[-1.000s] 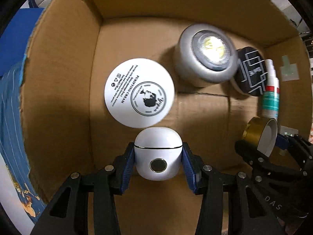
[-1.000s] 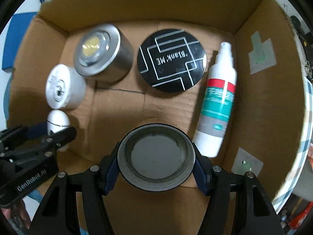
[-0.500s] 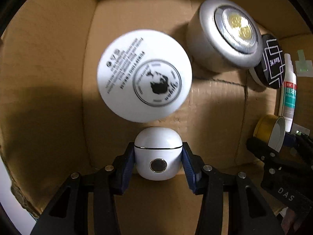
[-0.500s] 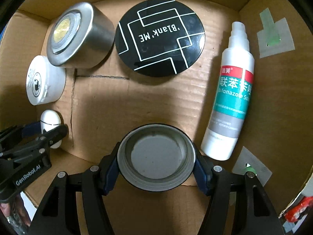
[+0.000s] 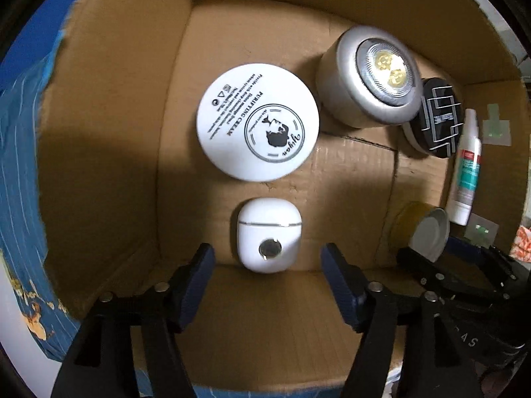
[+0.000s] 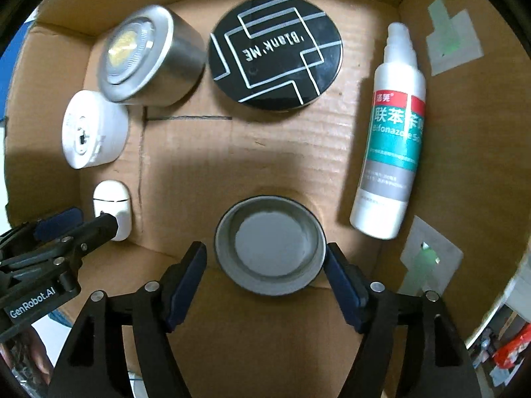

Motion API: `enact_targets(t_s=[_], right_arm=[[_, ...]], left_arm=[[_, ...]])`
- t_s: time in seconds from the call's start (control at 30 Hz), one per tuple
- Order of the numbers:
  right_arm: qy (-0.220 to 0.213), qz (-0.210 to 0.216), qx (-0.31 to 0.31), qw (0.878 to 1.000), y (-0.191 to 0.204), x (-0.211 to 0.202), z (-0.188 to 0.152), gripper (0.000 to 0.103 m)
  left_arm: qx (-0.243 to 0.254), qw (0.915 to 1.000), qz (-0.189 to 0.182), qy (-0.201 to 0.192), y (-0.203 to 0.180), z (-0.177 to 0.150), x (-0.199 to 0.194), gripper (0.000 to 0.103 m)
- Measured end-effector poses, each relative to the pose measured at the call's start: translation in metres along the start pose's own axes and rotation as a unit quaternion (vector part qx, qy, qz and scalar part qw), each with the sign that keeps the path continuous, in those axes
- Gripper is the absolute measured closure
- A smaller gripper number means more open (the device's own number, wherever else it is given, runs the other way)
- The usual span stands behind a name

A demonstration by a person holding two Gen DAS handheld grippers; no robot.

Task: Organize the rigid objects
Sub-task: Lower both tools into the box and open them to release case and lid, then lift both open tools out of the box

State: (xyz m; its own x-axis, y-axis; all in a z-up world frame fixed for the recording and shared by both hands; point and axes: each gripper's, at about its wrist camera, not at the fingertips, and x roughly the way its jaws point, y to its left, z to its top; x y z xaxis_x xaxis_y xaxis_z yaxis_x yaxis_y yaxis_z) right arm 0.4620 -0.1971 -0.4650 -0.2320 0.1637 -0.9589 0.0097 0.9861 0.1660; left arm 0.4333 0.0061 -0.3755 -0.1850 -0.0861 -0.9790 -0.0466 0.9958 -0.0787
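My left gripper [image 5: 267, 258] is open above the cardboard box [image 5: 109, 106]. A white earbud case [image 5: 268, 233] lies free on the box floor between its pads. It also shows in the right wrist view [image 6: 111, 207]. My right gripper [image 6: 267, 260] is open around a round gold tin [image 6: 269, 243] that rests on the box floor, with gaps at both pads. The tin also shows in the left wrist view [image 5: 423, 229].
In the box lie a white cream jar [image 5: 257, 121], a silver push light [image 5: 370, 74], a black "Blank ME" compact [image 6: 275, 51] and a white spray bottle [image 6: 391, 136]. Box walls rise all around. A blue cloth [image 5: 20, 139] lies outside at the left.
Both grippers opened and let go: the earbud case and the gold tin now rest on the box floor. Both grippers have pulled back a little.
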Motion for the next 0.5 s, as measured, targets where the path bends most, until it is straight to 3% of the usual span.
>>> enact_targets(t_s=[0.3,0.5], right_arm=[[-0.053,-0.010,-0.008,0.999,0.002,-0.051,-0.028,0.010],[-0.102,-0.030,-0.005,0.994,0.001,-0.091,-0.049,0.000]], left_arm=[[0.006,0.9976,0.004,-0.069,-0.005,-0.037,-0.055,0.032],[0.000,0.9930,0.012,-0.117,0.000,-0.055,-0.095,0.008]])
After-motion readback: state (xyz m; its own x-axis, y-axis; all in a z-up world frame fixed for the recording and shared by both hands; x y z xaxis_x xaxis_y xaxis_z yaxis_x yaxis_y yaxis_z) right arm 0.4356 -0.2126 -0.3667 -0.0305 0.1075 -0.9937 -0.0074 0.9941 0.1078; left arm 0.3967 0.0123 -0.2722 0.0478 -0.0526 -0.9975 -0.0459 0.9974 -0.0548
